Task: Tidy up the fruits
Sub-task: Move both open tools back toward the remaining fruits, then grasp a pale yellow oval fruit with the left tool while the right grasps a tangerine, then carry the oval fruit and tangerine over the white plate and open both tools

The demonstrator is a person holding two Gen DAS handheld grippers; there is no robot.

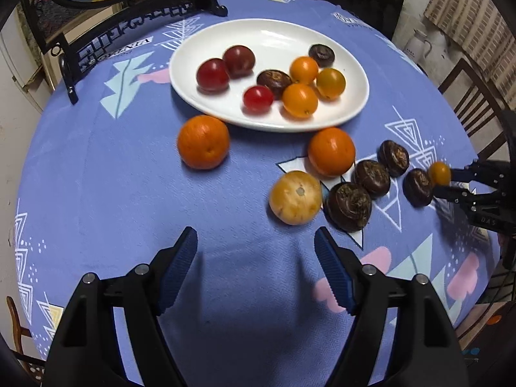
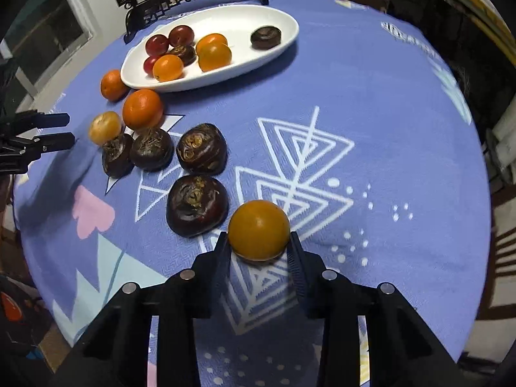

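Note:
In the right wrist view my right gripper (image 2: 258, 238) is shut on a small orange tomato (image 2: 259, 225), just above the blue tablecloth; in the left wrist view that tomato (image 1: 439, 173) is at the far right. Beside it lie several dark water chestnuts (image 2: 196, 204). My left gripper (image 1: 256, 238) is open with nothing between its blue pads (image 1: 332, 264), short of a pale yellow fruit (image 1: 295, 197). Two oranges (image 1: 203, 142) (image 1: 331, 151) rest in front of the white plate (image 1: 180, 64), which holds red and orange tomatoes and two water chestnuts.
A black ornate stand (image 1: 135, 29) with a round picture stands behind the plate at the table's far left. A wooden chair (image 1: 471, 103) is past the right edge. The round table (image 1: 96, 177) drops away on all sides.

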